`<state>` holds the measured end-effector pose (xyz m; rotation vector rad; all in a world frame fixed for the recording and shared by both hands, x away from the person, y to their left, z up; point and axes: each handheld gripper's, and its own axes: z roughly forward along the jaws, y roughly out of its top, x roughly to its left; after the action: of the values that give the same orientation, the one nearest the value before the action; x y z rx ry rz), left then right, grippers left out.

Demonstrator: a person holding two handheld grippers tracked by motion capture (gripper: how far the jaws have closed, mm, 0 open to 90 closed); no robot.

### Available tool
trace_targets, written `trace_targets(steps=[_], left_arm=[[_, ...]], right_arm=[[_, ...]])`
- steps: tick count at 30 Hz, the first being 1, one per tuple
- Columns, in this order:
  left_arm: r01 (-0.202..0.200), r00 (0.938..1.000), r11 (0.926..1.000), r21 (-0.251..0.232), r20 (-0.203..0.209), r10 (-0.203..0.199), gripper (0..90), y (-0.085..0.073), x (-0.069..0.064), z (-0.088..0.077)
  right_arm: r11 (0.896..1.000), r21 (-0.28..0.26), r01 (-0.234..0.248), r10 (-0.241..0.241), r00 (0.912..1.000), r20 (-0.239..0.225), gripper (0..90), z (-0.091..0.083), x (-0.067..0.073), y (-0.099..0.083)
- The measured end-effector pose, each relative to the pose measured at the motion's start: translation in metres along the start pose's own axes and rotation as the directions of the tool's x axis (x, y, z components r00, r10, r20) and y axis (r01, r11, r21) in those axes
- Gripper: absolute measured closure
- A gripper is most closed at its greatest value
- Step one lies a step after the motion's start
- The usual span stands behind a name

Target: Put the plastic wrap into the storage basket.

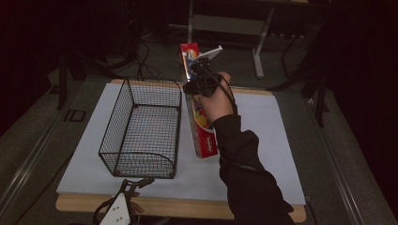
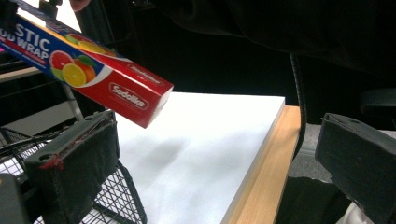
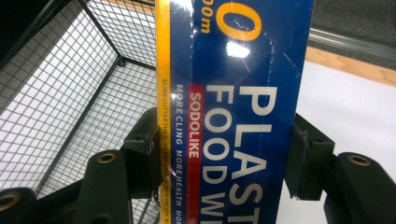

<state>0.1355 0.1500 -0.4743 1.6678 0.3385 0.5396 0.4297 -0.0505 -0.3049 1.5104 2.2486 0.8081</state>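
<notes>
The desk (image 1: 263,140), a white board on a wooden top, carries a wire basket (image 1: 143,129) on its left half, running from near the back edge to near the front edge. The box of plastic wrap (image 1: 199,117) is off the board, tilted, just to the right of the basket's right wall. Its far end rises above the back edge of the desk and its near end hangs over the middle. The right gripper (image 1: 199,70) is clamped across the width of the box near its far end, both pads pressed on its sides.

The step in hand looks like carrying the box over and laying it in the basket. To do it well, the box should probably be levelled and turned to lie along the basket's long side, since it looks nearly as long as the basket. The low near end must clear the top of the right wall before the box goes leftward. Held so near one end, it may swing or slip, so a slow move would suit.

The left gripper (image 1: 136,185) rests at the front edge of the desk, just before the basket's near curved wall, its jaws standing wide with nothing between them. It stands near the basket's front end and could get in the way there. Beyond the back edge are a table frame (image 1: 234,23) and loose cables (image 1: 145,65), well apart from the work.
</notes>
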Motion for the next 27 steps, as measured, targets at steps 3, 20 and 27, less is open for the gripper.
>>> trace_targets(steps=[3,20,27], left_arm=[[0.004,1.0,1.0,-0.004,-0.002,-0.004,0.2,0.0,0.001,-0.001],[-0.018,0.9998,0.9997,0.017,0.011,0.018,0.2,0.0,-0.001,-0.002],[-0.013,0.9999,0.9998,0.014,0.001,0.013,0.2,-0.001,0.002,-0.004]], right_arm=[[1.0,-0.002,0.01,-0.01,1.0,0.0,39.4,0.0,0.012,0.009],[0.997,-0.014,0.08,-0.081,0.9953,-0.052,39.4,0.002,0.06,0.036],[0.993,-0.035,0.115,-0.118,0.989,-0.09,39.4,0.005,0.085,0.042]])
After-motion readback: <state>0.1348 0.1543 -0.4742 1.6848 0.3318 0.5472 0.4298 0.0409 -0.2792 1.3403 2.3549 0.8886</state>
